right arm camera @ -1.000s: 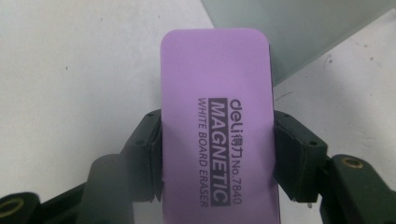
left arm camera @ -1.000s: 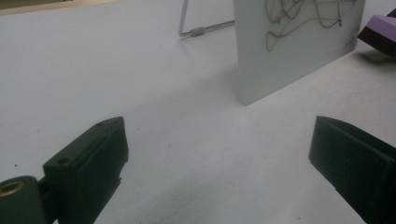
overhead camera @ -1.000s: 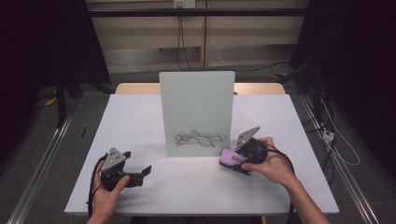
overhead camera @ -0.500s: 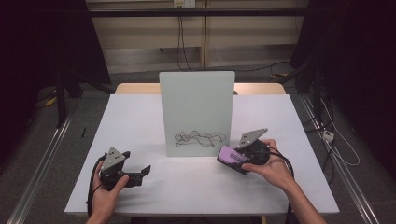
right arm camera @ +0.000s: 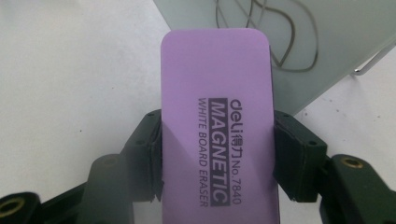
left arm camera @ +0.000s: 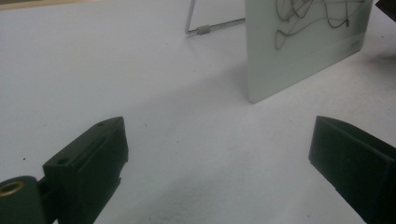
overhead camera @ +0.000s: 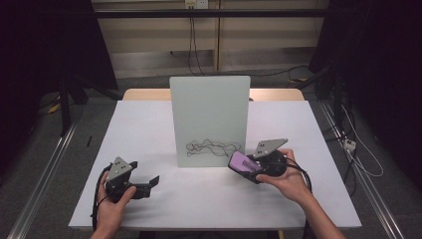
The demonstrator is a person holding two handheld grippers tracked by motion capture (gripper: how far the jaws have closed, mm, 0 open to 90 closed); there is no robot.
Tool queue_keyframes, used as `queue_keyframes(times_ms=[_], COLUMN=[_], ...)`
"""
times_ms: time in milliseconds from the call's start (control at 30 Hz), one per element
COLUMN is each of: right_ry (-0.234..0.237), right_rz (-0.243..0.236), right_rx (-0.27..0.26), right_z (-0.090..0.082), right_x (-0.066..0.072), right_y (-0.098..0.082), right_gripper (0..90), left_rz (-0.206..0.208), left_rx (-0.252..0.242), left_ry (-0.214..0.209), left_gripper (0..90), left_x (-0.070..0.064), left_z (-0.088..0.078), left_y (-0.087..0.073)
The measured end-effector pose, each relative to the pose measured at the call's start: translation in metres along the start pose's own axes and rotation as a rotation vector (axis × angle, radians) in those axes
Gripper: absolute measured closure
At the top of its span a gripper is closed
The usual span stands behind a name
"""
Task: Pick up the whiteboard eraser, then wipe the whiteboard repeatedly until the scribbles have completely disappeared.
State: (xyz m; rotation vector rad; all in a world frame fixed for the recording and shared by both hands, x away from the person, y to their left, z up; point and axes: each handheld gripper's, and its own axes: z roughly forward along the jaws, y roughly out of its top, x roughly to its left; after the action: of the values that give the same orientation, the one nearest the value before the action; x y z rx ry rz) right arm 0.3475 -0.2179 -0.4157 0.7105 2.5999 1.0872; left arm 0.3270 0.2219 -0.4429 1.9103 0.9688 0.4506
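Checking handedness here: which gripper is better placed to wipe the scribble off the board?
Right. The right gripper already clamps the purple eraser beside the scribble; the left gripper is open, empty and farther off.

hand-held gripper: jaws clamp purple eraser | whiteboard with scribble just beyond | white table

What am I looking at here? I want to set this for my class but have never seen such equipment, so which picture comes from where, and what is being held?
A person sits at a white table holding a hand-operated gripper in each hand. The high view looks down from above; the other two come from cameras riding on each gripper. A small whiteboard with black scribbles stands upright mid-table. The right gripper is clamped on a purple eraser marked "Magnetic White Board Eraser", close to the board's lower corner. The left gripper rests open and empty on the table.
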Motion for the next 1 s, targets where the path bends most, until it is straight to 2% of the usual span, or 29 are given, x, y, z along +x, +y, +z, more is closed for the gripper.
queue_keyframes(times_ms=[200, 367, 500, 600, 700, 1000], right_ry=[-0.013, -0.017, -0.021, -0.029, -0.033, -0.057], right_rz=[0.014, 0.014, 0.012, 0.011, 0.011, -0.008], right_rx=[-0.035, -0.049, -0.066, -0.105, -0.119, -0.146], right_z=[-0.001, -0.002, -0.003, -0.006, -0.005, -0.003], right_x=[0.001, 0.002, 0.003, 0.004, 0.005, 0.011], right_y=[0.0, 0.001, 0.004, 0.009, 0.011, 0.016], right_gripper=[41.4, 41.5, 41.4, 41.5, 41.5, 41.5], left_rz=[0.009, -0.006, 0.012, -0.005, -0.02, 0.001], left_rx=[0.005, 0.0, 0.004, 0.007, -0.001, -0.004], left_ry=[0.003, 0.008, 0.006, 0.004, 0.005, 0.013], left_gripper=[4.7, 4.7, 4.7, 4.7, 4.7, 4.7], left_x=[-0.001, -0.001, -0.001, 0.002, 0.003, 0.0], left_z=[0.0, -0.001, -0.002, -0.001, -0.002, -0.004], left_y=[0.0, -0.001, -0.001, -0.002, -0.002, 0.0])
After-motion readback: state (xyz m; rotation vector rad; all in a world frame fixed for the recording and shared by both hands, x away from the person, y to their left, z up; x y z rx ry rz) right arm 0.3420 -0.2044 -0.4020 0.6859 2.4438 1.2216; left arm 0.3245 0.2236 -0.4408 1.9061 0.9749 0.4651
